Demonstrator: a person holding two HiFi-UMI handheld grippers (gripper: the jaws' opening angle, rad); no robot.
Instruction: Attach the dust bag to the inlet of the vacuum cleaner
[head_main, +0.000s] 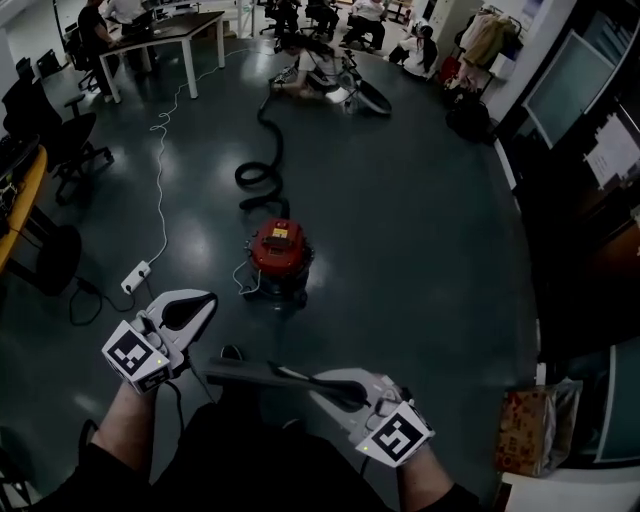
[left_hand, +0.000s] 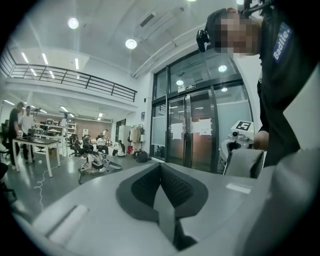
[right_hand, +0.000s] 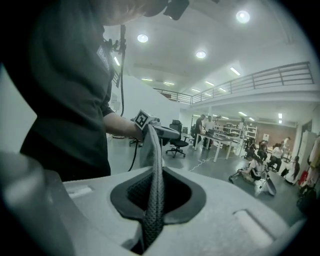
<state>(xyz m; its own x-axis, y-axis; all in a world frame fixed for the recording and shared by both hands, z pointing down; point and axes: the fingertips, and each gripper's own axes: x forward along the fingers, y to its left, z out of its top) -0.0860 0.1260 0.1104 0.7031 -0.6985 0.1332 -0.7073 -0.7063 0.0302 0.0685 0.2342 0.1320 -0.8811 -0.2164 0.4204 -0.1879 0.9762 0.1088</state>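
Dust bag (head_main: 262, 373), a dark flat piece, is stretched level between the two claws, low in the head view and well short of the vacuum cleaner (head_main: 279, 254); the left claw (left_hand: 161, 175) is clenched on a thin grey edge of it; the right claw (right_hand: 159, 172) is clenched on a strip of its woven fabric, which runs across to the left claw. The red vacuum cleaner stands on the dark floor (head_main: 420, 250) ahead of both claws, well apart from them; its black hose (head_main: 262, 172) coils just behind it and trails toward a person sitting on the floor (head_main: 312, 68); a thin cord (head_main: 244, 280) loops at its left side. A white power strip (head_main: 136, 277) lies left of the vacuum cleaner with a white cable (head_main: 160, 165) running away from it; office chairs (head_main: 68, 140) stand at the far left.
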